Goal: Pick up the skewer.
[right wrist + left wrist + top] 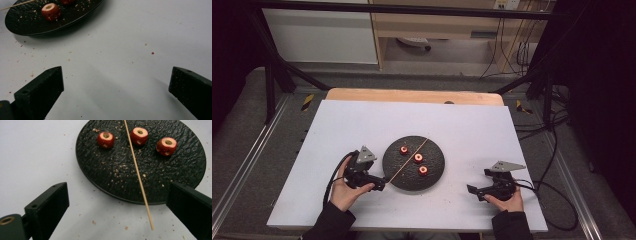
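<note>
A round black plate (pixel 434 172) (pixel 120 182) lies in the middle of the white table. Three small red cored fruits (pixel 418 158) (pixel 139 135) sit on it in a row. A thin wooden skewer (pixel 408 160) (pixel 138 178) rests across the plate, its near end sticking out over the plate's left front rim. My left gripper (pixel 381 184) (pixel 120 212) is open just left of the plate, with the skewer's near end between its jaws, untouched. My right gripper (pixel 472 190) (pixel 117 95) is open over bare table to the right of the plate (pixel 30 25).
Crumbs are scattered on the plate and on the white table (pixel 362 125) around it. A wooden board edge (pixel 412 95) runs along the table's far side. Cables (pixel 557 150) trail off to the right.
</note>
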Motion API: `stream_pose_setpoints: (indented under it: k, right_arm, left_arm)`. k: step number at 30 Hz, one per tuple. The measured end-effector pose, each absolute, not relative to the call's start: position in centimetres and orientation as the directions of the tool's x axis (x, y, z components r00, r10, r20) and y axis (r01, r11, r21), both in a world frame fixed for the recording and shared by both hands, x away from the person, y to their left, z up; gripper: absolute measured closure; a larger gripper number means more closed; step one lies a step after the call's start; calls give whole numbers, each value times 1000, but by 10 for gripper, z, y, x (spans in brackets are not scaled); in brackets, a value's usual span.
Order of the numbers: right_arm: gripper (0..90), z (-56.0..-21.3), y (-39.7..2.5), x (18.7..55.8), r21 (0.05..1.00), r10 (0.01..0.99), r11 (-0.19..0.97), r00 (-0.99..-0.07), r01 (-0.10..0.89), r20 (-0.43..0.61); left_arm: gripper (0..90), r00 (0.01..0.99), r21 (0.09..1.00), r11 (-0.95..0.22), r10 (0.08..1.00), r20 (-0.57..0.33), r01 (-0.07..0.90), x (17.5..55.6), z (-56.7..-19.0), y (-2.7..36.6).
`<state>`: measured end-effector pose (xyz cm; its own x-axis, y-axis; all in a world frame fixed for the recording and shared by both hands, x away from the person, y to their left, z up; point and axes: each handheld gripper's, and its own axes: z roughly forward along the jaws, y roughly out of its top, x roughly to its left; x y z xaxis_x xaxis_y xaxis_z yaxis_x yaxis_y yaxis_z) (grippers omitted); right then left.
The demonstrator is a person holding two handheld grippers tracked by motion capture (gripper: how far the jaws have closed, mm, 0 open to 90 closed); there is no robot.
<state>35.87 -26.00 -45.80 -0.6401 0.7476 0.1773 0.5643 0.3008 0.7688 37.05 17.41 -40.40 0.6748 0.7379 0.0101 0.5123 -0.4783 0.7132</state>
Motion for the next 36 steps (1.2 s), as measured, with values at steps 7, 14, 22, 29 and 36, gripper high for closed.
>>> stream_pose_setpoints:
  k: [7,14,22,29,36]
  right_arm:
    - [6,-458,-260,358,767,750,302,-638,567,176]
    - [6,-458,-260,359,767,749,304,-639,565,174]
    - [6,-458,-260,359,766,749,301,-638,568,179]
    - [7,-459,-259,359,765,747,302,-639,569,180]
    - [7,-458,-260,359,766,747,301,-640,568,181]
  left_arm:
    - [60,689,694,-504,725,15,515,381,-401,153]
    - [80,691,679,-521,722,27,518,387,-400,139]
    - [194,689,641,-545,724,35,540,398,-404,128]
    - [322,690,603,-564,723,31,564,405,-409,119]
    - [450,694,563,-589,719,39,579,410,-414,109]
